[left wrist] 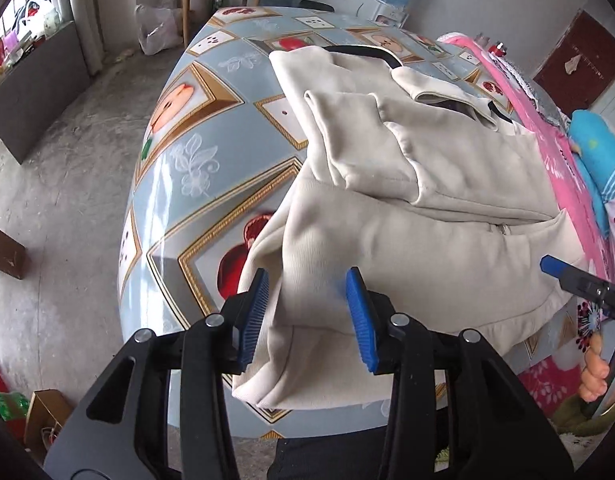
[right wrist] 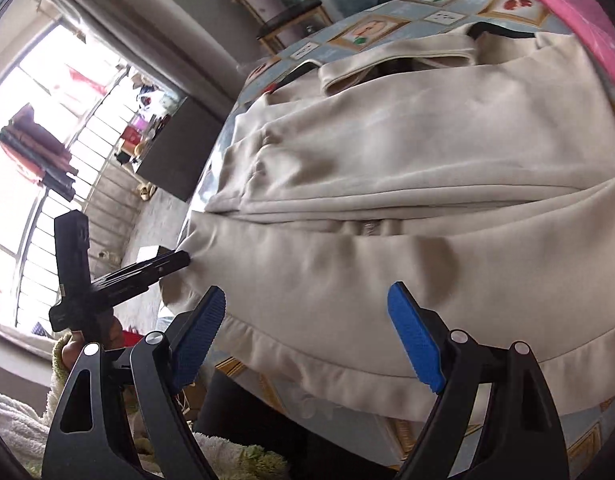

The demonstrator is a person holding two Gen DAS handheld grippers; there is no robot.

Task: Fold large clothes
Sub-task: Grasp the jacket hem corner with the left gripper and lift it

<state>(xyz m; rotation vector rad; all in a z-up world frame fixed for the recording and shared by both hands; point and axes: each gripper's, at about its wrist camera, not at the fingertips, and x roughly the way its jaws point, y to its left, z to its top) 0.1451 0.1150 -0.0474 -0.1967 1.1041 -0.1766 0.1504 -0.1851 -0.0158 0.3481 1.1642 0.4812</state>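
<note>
1. From my left wrist view, the cream fleece zip-up jacket (left wrist: 407, 208) covers the table's patterned oilcloth (left wrist: 195, 128) beneath it, and its near hem drops behind my left gripper (left wrist: 307, 316) at six o'clock.
2. Whether those blue pads touch the cloth between them, I cannot tell.
3. At three o'clock, the frame edge cuts off my right gripper (left wrist: 579, 280) and the hand (left wrist: 595, 376) holding it.
4. In my right wrist view, the zip pull (right wrist: 369, 227) is too small to read.
5. The window (right wrist: 47, 128) at nine o'clock is blown out.
</note>
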